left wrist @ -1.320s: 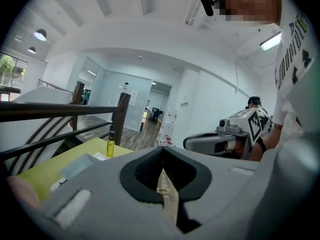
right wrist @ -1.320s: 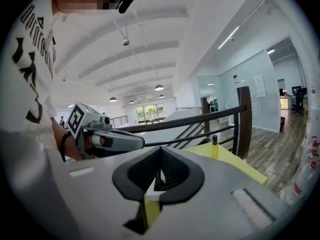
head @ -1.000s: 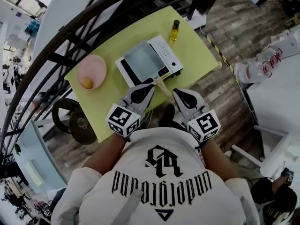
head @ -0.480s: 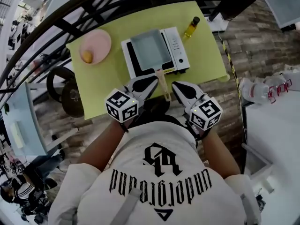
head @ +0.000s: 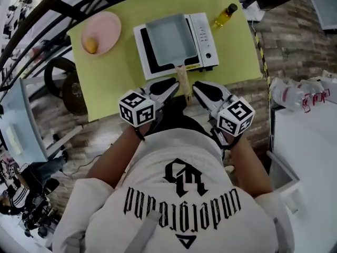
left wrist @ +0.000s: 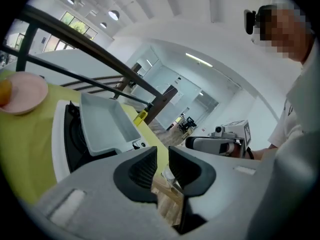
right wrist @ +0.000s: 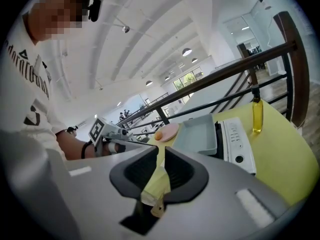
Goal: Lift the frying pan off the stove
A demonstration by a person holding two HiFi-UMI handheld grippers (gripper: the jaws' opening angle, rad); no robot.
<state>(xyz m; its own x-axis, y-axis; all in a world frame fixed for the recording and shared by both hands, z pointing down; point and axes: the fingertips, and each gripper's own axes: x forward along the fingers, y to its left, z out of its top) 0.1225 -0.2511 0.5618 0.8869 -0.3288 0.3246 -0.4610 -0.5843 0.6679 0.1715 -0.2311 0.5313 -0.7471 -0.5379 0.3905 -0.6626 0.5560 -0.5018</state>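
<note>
- frying pan (head: 171,38): grey, rectangular, sits flat on the white stove (head: 206,36), not lifted
- stove stands on the yellow-green table (head: 237,62), control strip on its right side
- pan's wooden handle (head: 182,82) runs out over the stove's near edge toward the person, and its end reaches about the table's near edge
- left gripper (head: 169,88): just beside the handle on its left, tip near the handle's end
- its jaws stand a narrow gap apart and have just been opening; nothing is clamped
- left gripper view shows something wood-coloured behind the gap, can't tell if it is handle or floor
- right gripper (head: 201,91): just beside the handle on its right, roughly level with the left one
- its jaws are also slightly apart and have just been opening; the pads press on nothing
- right gripper view shows table surface through the gap and a small tan piece low down
- handle lies between the two grippers; head view doesn't show whether either touches it
- pink plate (head: 108,25) at the table's far left, with an orange-yellow item (head: 90,45) on it
- bottle (head: 225,15) of yellow liquid stands at the far right, just beyond the stove
</note>
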